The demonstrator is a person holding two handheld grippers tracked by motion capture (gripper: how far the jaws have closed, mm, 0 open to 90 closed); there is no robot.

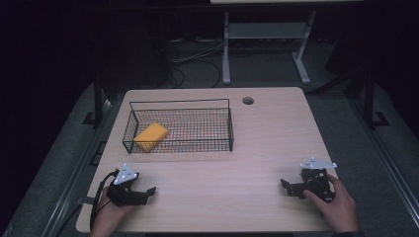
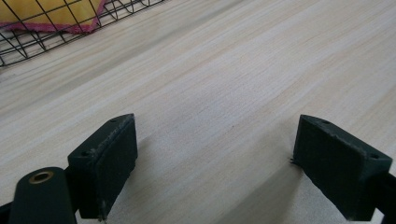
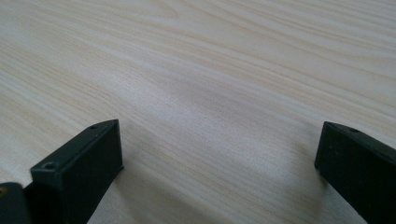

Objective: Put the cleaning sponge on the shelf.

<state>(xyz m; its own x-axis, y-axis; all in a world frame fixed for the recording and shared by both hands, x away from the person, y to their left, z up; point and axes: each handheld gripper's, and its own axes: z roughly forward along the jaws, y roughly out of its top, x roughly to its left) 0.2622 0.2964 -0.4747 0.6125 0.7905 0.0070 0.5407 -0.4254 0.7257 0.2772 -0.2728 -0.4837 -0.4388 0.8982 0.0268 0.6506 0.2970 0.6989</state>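
A: Sponge (image 1: 151,136) first: where does it lie?

B: Yellow, tilted against the left end of the black wire basket (image 1: 180,126), which stands on the far left part of the wooden table (image 1: 257,143). In the left gripper view the sponge (image 2: 51,13) shows through the mesh at the top left, with a pink underside along its lower edge.

A: And the grippers?

B: Both sit low near the table's front edge, well apart from each other. The left gripper (image 1: 146,193) is at the front left, nearer the basket but clear of it; bare tabletop lies between them. The right gripper (image 1: 288,187) is at the front right, well away from the sponge.

A: Are they holding anything?

B: No. The left gripper (image 2: 215,161) has its jaws spread wide over bare wood, and the right gripper (image 3: 219,163) likewise, with nothing between them.

A: Hands?

B: One hand (image 1: 340,203) grips the right tool from behind; the other hand (image 1: 106,217) holds the left one.
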